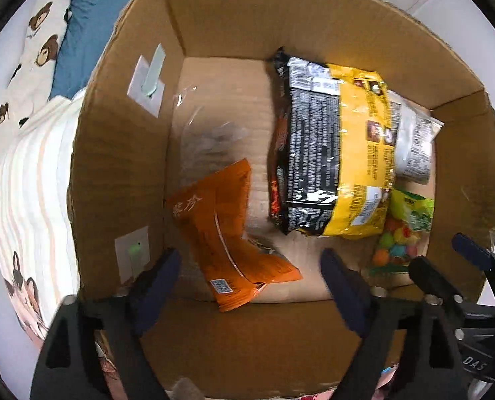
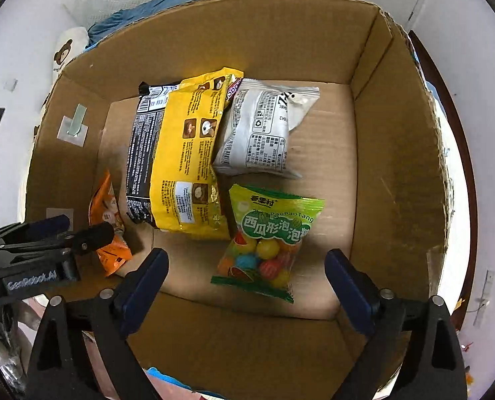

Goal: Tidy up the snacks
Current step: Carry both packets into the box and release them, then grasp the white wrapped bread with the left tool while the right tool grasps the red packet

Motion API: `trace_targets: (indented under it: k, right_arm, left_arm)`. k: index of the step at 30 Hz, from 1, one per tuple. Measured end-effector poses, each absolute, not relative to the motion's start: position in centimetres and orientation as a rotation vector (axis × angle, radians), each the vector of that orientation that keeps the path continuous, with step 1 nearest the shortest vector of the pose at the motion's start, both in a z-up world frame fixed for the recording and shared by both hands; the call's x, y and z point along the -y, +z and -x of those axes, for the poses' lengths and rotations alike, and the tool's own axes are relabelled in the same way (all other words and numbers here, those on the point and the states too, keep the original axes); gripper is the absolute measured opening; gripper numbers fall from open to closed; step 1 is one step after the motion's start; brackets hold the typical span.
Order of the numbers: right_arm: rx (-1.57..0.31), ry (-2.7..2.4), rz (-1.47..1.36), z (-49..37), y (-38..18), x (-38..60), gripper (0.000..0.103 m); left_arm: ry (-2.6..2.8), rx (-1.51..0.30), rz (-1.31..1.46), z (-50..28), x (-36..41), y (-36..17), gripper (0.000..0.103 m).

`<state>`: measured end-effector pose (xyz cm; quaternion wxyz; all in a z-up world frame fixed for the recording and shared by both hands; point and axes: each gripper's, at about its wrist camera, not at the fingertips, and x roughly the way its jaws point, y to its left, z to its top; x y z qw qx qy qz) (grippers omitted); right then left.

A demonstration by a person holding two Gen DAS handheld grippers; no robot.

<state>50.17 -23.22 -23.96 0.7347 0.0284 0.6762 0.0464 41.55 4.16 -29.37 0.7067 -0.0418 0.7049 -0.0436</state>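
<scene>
Box: cardboard box [image 2: 394,153], open-topped, with all the snacks on its floor; two pale adhesive hooks [image 1: 147,83] stuck to its left inner wall.
Orange packet [image 1: 227,230]: near the box's left wall, tilted, between the left gripper's fingers but not pressed by them; white Chinese characters on it, blurred, and a small blue square code near its lower end.
Black packet [image 1: 309,153]: mid-floor, back side up, covered in fine white print too small to read.
Yellow packet [image 2: 185,153]: lying over the black one, with small cooking pictures and unreadable text.
White packet [image 2: 264,130]: beside the yellow one, toward the far right, grey print and a recycling mark.
Green candy bag [image 2: 267,236]: nearest the right gripper, lettered "PaoPaoTang" with large Chinese characters, coloured balls showing through its clear window.
Left gripper [image 1: 250,283]: jaws spread, nothing gripped.
Right gripper [image 2: 247,280]: jaws spread wide above the candy bag, not touching it.
Writing on gripper body: seems to read "GenRobot.AI", soft in the right wrist view.
Outside box: bedding [image 1: 44,33] printed with bears.
</scene>
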Motion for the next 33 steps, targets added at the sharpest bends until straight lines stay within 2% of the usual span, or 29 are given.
trace_targets:
  k: [9,24,33]
  right_arm:
    - [-1.427,0.088,-0.046,-49.0,-21.7,23.5,0.097]
    - [-1.201,0.065,-0.034,-42.1,-14.3,23.4,0.097]
    - [-1.081,0.071,-0.063,-37.2,-9.6,23.2,0.097]
  left_arm:
    - [-0.093,-1.466,0.125,-39.9,-4.6,-26.3,0.091]
    - [-0.066,-1.188,0.056,-32.8,-5.2,-18.9,0.091]
    - [-0.072,-1.079,0.064,-28.3,-6.0,-15.1,0.091]
